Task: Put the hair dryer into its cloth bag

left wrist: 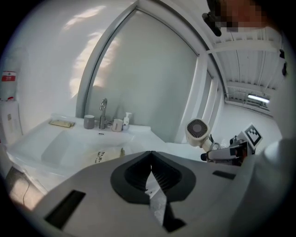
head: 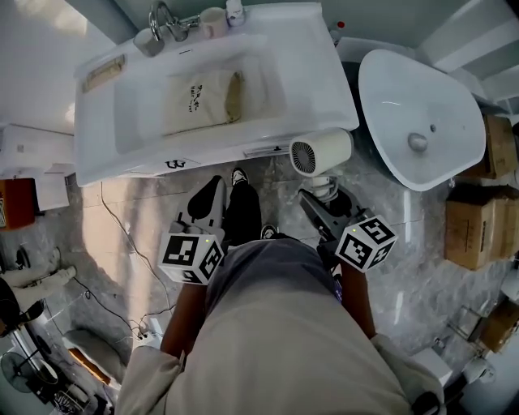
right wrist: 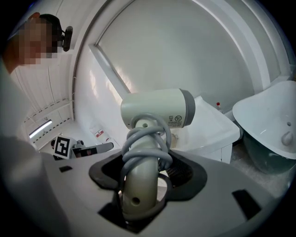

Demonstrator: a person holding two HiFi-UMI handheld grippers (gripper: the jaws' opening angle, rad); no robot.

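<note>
A beige cloth bag with black print lies flat in the basin of the white sink; the left gripper view shows the bag too. The cream hair dryer hangs in front of the sink's right corner, its rear grille facing me. My right gripper is shut on the dryer's handle, round which the grey cord is wound. My left gripper is shut with nothing in it, below the sink's front edge, jaw tips meeting.
A faucet, cups and a small bottle stand at the sink's back edge, a soap dish at its left. A white oval bowl stands to the right, cardboard boxes beyond it. Cables trail over the marble floor.
</note>
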